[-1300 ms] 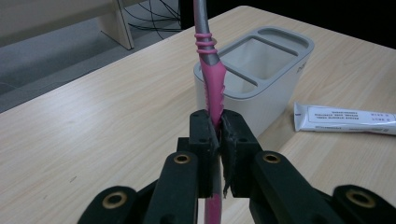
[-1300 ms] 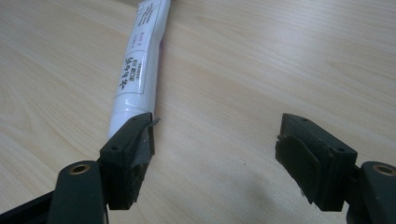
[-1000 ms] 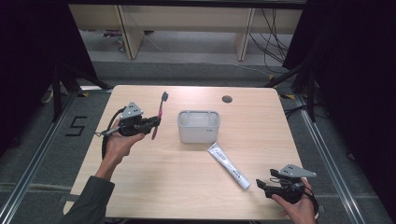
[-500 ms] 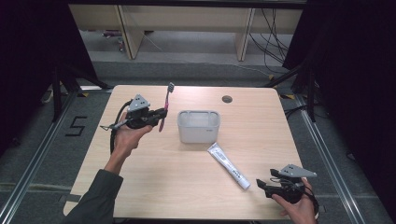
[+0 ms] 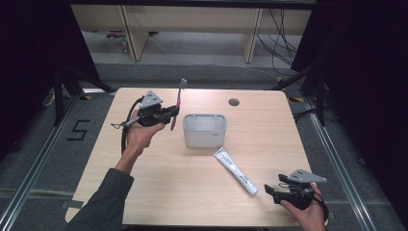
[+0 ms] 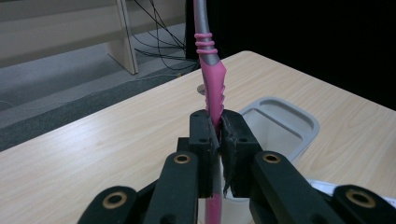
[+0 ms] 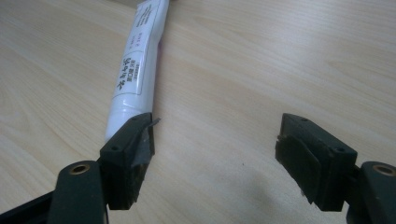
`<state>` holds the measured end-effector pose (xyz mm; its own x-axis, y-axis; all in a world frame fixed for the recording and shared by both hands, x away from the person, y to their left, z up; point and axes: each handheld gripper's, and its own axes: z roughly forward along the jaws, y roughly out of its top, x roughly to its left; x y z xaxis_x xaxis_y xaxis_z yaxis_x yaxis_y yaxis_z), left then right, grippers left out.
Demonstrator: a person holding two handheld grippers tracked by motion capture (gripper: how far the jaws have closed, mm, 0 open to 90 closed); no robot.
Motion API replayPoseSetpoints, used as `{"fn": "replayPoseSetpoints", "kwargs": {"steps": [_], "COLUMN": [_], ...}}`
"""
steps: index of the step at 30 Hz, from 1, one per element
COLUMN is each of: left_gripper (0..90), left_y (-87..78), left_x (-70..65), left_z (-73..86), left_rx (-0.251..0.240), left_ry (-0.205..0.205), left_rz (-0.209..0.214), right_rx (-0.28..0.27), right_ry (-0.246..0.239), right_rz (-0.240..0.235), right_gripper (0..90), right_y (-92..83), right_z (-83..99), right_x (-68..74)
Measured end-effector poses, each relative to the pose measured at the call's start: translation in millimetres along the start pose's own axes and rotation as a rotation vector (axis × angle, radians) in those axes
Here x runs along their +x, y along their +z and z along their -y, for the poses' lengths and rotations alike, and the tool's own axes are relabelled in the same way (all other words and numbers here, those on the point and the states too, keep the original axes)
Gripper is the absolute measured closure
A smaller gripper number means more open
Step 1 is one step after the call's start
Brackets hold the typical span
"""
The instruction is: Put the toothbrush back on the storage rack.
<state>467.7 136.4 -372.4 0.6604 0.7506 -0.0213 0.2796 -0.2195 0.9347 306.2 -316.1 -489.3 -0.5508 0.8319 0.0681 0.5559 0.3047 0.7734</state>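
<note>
**Toothbrush held upright beside the empty grey tub**

The left gripper (image 5: 169,113) is clamped on a pink-and-grey plastic toothbrush (image 5: 179,100), its two black jaws pressed tight against the pink handle. In the left gripper view the toothbrush (image 6: 211,70) stands nearly upright between the pads, the pink grip passing into a grey neck ringed with pink bands, and the lower end of the handle hangs below the jaws. From the high view the bristled head points up and away from the person, above the far left part of the light wooden table (image 5: 159,192).

Just to the right of that gripper sits a pale grey rectangular plastic tub (image 5: 204,130) with rounded corners. Its inside looks bare; nothing lies in it. The toothbrush is outside the tub, just beside its left rim and clear of it.

A white toothpaste tube (image 5: 235,171) with dark print lies flat on the table, near the tub's right front corner and apart from it.

The right gripper (image 5: 270,189) rests low at the table's near right edge, jaws spread wide with nothing between them. In the right gripper view the toothpaste tube (image 7: 135,65) runs away just beyond the left jaw.
</note>
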Motion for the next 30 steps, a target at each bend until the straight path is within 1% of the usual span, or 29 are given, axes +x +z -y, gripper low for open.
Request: {"fn": "replayPoseSetpoints", "kwargs": {"steps": [1, 3, 6, 10, 12, 14, 15, 16, 17, 19, 20, 23, 25, 30], "left_gripper": [83.1, 83.1, 83.1, 83.1, 83.1, 83.1, 83.1, 83.1, 83.1, 83.1, 83.1, 83.1, 83.1, 83.1], "left_y": [1.1, 4.3, 6.3, 12.4, 15.2, 17.8, 19.2, 20.4, 21.6, 24.3, 25.8, 30.0, 32.5, 38.6], "left_x": [-0.6, -3.6, -5.4, -7.1, -7.7, -8.6, -9.0, -9.5, -9.0, -8.0, -7.3, -6.1, -5.5, -6.9], "left_z": [-2.0, -7.6, -11.4, -17.2, -19.4, -20.7, -21.1, -21.3, -21.4, -21.0, -20.5, -18.6, -18.0, -16.4], "left_rx": [-0.003, 0.005, 0.005, -0.006, -0.012, -0.01, -0.008, -0.01, -0.015, -0.018, -0.019, -0.031, -0.038, -0.032], "left_ry": [0.0, 0.013, 0.02, 0.008, -0.003, 0.005, 0.008, 0.0, -0.002, -0.01, -0.011, -0.039, -0.05, -0.05], "left_rz": [0.001, 0.001, 0.0, -0.004, 0.004, 0.003, 0.002, -0.001, -0.002, -0.006, -0.006, -0.012, -0.013, -0.017], "right_rx": [0.007, 0.01, 0.006, 0.008, 0.008, 0.008, 0.009, 0.009, 0.018, 0.009, 0.01, 0.01, 0.01, 0.014], "right_ry": [0.022, 0.027, 0.018, 0.018, 0.02, 0.019, 0.019, 0.021, 0.038, 0.021, 0.023, 0.024, 0.024, 0.029], "right_rz": [-0.002, -0.007, -0.004, -0.006, -0.007, -0.004, -0.003, -0.004, -0.013, -0.008, -0.009, -0.011, -0.012, -0.015], "right_gripper": [28.3, 28.3, 28.3, 28.3, 28.3, 28.3, 28.3, 28.4, 28.3, 28.4, 28.4, 28.4, 28.3, 28.3], "right_y": [-0.3, 0.4, 0.8, 0.9, 0.7, 0.3, 0.2, 0.6, 0.5, 0.9, 0.9, 1.0, 1.0, 1.2], "right_z": [0.2, 0.4, 0.5, 0.5, 0.5, 0.4, 0.4, 0.5, 0.5, 0.5, 0.5, 0.6, 0.6, 0.7], "right_x": [1.6, 1.9, 1.4, 1.5, 1.4, 1.3, 1.2, 1.2, 2.3, 1.4, 1.5, 1.3, 1.3, 1.7]}}
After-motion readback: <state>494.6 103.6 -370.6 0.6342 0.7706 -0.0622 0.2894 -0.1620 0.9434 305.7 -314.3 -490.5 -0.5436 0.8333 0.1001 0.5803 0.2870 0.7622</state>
